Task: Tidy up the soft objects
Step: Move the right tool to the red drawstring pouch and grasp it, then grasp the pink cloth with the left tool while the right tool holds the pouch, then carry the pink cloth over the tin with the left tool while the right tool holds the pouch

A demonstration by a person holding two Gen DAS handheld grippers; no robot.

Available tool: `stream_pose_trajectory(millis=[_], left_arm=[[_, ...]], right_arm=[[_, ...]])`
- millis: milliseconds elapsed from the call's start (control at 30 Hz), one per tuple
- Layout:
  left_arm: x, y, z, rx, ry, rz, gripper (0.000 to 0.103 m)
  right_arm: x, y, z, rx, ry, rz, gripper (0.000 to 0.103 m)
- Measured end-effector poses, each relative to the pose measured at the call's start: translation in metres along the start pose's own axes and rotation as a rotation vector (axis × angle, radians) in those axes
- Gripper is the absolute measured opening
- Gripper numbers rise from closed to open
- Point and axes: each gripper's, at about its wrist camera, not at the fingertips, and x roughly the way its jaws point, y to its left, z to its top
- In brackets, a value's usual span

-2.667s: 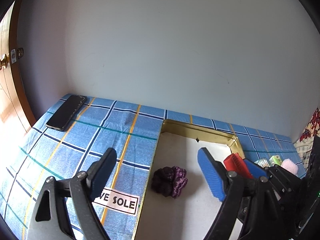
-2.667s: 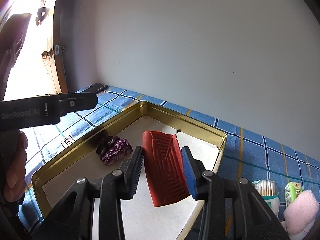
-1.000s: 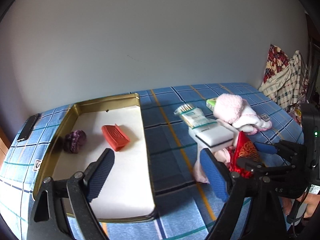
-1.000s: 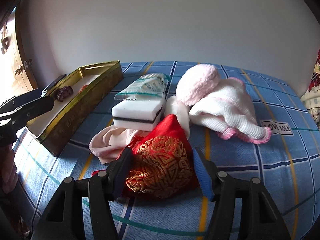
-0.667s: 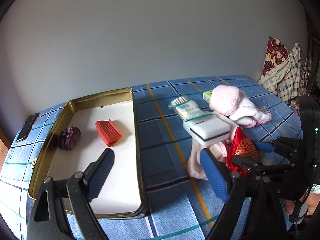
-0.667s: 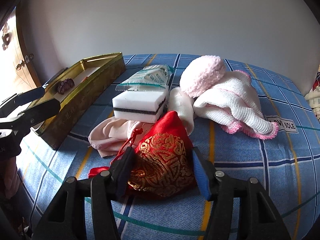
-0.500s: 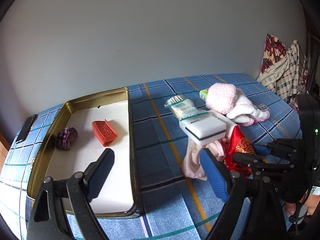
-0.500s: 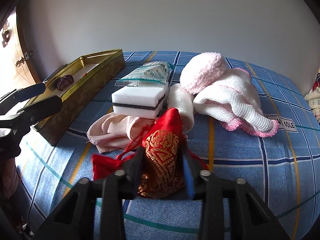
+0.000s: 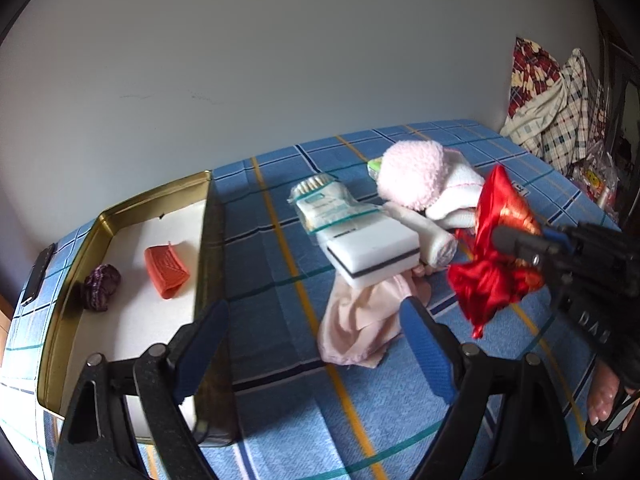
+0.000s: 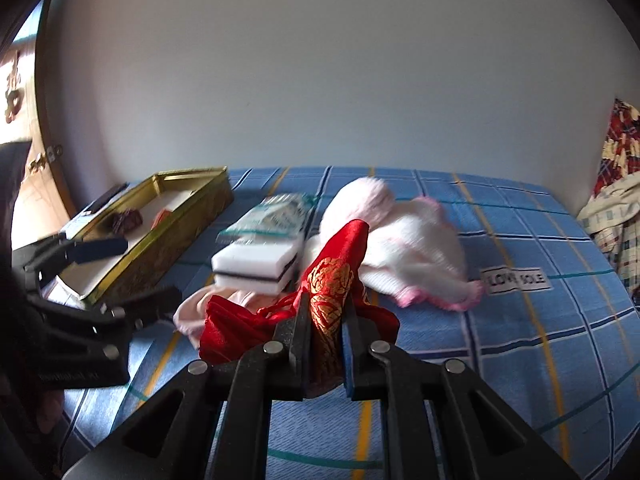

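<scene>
My right gripper [image 10: 326, 320] is shut on a red satin pouch with gold embroidery [image 10: 336, 276], pinched upright between the pads and raised just off the blue checked bedspread [image 10: 520, 340]. In the left wrist view the pouch [image 9: 492, 276] hangs at the right. Behind it lie a white sponge block [image 9: 372, 252], a pale pink cloth [image 9: 360, 320], a pink fluffy hat on white knit [image 9: 412, 178] and a rolled white sock [image 9: 434, 240]. My left gripper [image 9: 316, 344] is open and empty above the bedspread, beside the gold tin [image 9: 100, 220], which holds a purple scrunchie [image 9: 100, 286] and an orange ribbed pad [image 9: 166, 266].
A pack of cotton swabs [image 9: 324, 204] and a small green box [image 9: 374, 166] lie near the sponge. A dark phone [image 9: 38, 276] rests left of the tin. Checked clothes [image 9: 556, 120] are piled at the far right. A wall runs along the back of the bed.
The right jaws closed on the red pouch and lifted it off the bed. The orange pad held earlier now lies in the tin. The left gripper drifted sideways, staying open.
</scene>
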Motion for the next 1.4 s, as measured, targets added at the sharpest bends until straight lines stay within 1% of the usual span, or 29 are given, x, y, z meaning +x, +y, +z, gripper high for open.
stream_pose_trajectory(millis=[200,300,433,500,533,600,667,700,733,767,867,933,1067,1233,1400], left_arm=[[0.022,-0.017,0.004,0.017,0.059,-0.029,0.089],[0.033,-0.022,0.006,0.019,0.085,-0.037,0.088],[0.046,-0.023,0.008,0.010,0.127,-0.079,0.087],[0.054,-0.024,0.007,0.009,0.148,-0.075,0.080],[0.056,-0.024,0.005,0.010,0.155,-0.074,0.076],[0.060,-0.024,0.003,0.004,0.169,-0.083,0.063],[0.059,-0.022,0.002,-0.010,0.164,-0.121,0.044],[0.057,-0.023,0.001,-0.005,0.159,-0.122,0.039],[0.055,-0.025,0.000,0.006,0.150,-0.120,0.027],[0.054,-0.027,-0.001,0.012,0.144,-0.125,0.018],[0.048,-0.029,-0.006,0.027,0.125,-0.139,0.011],[0.042,-0.028,-0.007,0.020,0.111,-0.166,0.010],[0.024,-0.025,-0.007,0.019,0.038,-0.197,0.009],[0.006,-0.020,-0.007,0.020,-0.064,-0.174,0.009],[-0.007,-0.011,-0.002,-0.010,-0.151,-0.160,0.009]], right_arm=[[-0.004,-0.013,0.007,0.040,-0.055,-0.044,0.013],[-0.001,-0.020,0.010,0.064,-0.062,-0.047,0.013],[0.003,-0.019,0.014,0.067,-0.069,-0.046,0.013],[0.005,-0.017,0.015,0.066,-0.075,-0.046,0.013],[0.006,-0.017,0.016,0.066,-0.077,-0.045,0.013],[0.007,-0.014,0.017,0.062,-0.082,-0.045,0.013],[0.009,-0.011,0.017,0.056,-0.085,-0.046,0.013],[0.009,-0.009,0.016,0.053,-0.086,-0.048,0.013],[0.010,-0.008,0.016,0.051,-0.088,-0.049,0.013],[0.010,-0.007,0.015,0.051,-0.088,-0.049,0.013],[0.011,-0.005,0.013,0.053,-0.094,-0.054,0.013],[0.010,-0.004,0.012,0.053,-0.100,-0.062,0.013],[0.011,-0.003,0.009,0.060,-0.102,-0.071,0.013],[0.008,-0.004,0.009,0.068,-0.120,-0.074,0.013],[0.004,-0.005,0.009,0.077,-0.151,-0.085,0.013]])
